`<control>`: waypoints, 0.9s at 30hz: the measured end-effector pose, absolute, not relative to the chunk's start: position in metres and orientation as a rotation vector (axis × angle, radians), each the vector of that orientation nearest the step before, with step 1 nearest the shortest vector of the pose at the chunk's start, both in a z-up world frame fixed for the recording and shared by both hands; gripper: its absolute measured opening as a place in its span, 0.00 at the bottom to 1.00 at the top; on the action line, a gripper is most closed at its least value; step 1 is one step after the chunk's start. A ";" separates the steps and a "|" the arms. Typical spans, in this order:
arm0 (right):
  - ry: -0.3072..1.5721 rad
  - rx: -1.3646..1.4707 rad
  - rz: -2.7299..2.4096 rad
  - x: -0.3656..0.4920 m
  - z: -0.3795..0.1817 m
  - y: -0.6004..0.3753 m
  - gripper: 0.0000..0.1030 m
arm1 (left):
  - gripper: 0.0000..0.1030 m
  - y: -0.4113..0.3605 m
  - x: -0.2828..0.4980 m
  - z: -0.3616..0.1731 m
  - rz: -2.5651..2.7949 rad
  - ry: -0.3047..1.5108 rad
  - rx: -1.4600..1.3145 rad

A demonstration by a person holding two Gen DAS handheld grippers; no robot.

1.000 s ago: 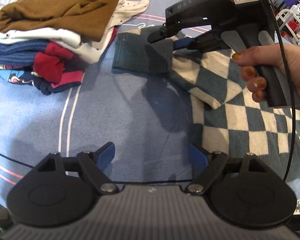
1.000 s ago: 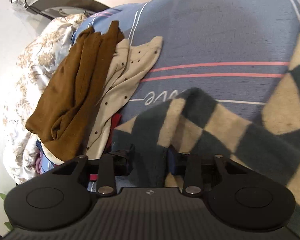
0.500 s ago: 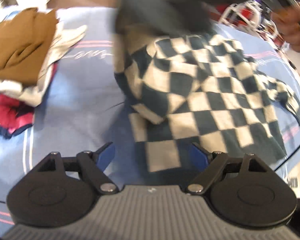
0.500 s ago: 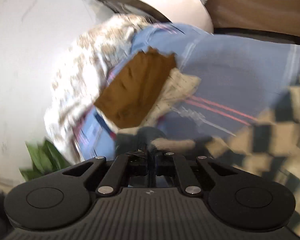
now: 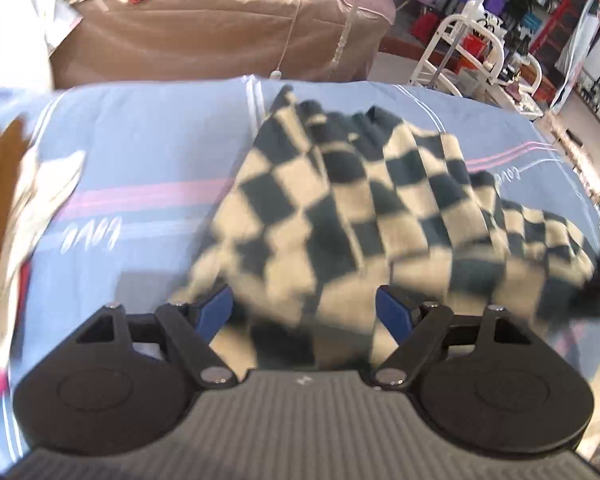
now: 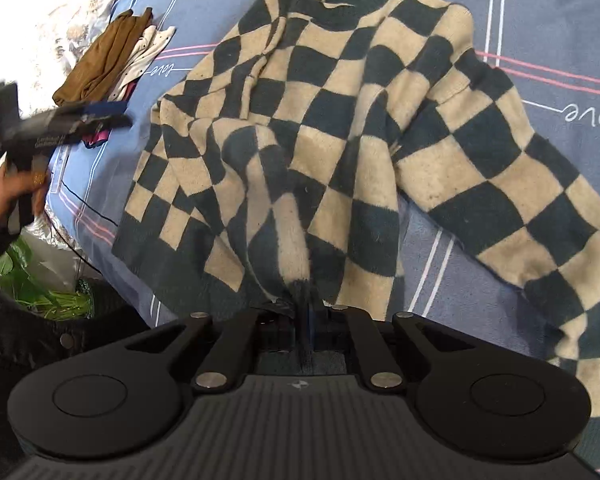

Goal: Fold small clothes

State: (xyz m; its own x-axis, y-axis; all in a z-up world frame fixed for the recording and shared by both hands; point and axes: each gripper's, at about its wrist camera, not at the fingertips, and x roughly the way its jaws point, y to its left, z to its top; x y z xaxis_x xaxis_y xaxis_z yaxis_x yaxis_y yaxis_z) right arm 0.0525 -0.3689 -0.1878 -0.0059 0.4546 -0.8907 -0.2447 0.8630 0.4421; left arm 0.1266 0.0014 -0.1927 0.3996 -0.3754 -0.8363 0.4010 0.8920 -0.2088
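Observation:
A dark green and cream checkered sweater [image 6: 340, 128] lies spread on the blue sheet [image 6: 540, 12], also in the left wrist view [image 5: 340, 216], blurred. My right gripper [image 6: 306, 316] is shut on a pinched fold of the sweater's sleeve and holds it up over the body. My left gripper [image 5: 304, 312] is open, its blue pads either side of the sweater's near edge without gripping it. It also shows in the right wrist view [image 6: 100, 114], held in a hand at the sweater's left.
A pile of folded clothes topped by a brown garment [image 6: 104, 60] sits at the sheet's left. A brown covered box [image 5: 228, 28] stands behind the bed. White metal racks [image 5: 476, 40] are at the right. A green plant [image 6: 32, 280] is beside the bed.
My right gripper closed on the sleeve cuff, lifted it and carried it across over the sweater body. My left gripper swung right, from facing the clothes pile to over the sweater, staying open.

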 end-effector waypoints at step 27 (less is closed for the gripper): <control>1.351 0.342 0.511 0.046 -0.230 -0.370 1.00 | 0.11 -0.028 0.213 -0.237 -0.197 1.188 -0.040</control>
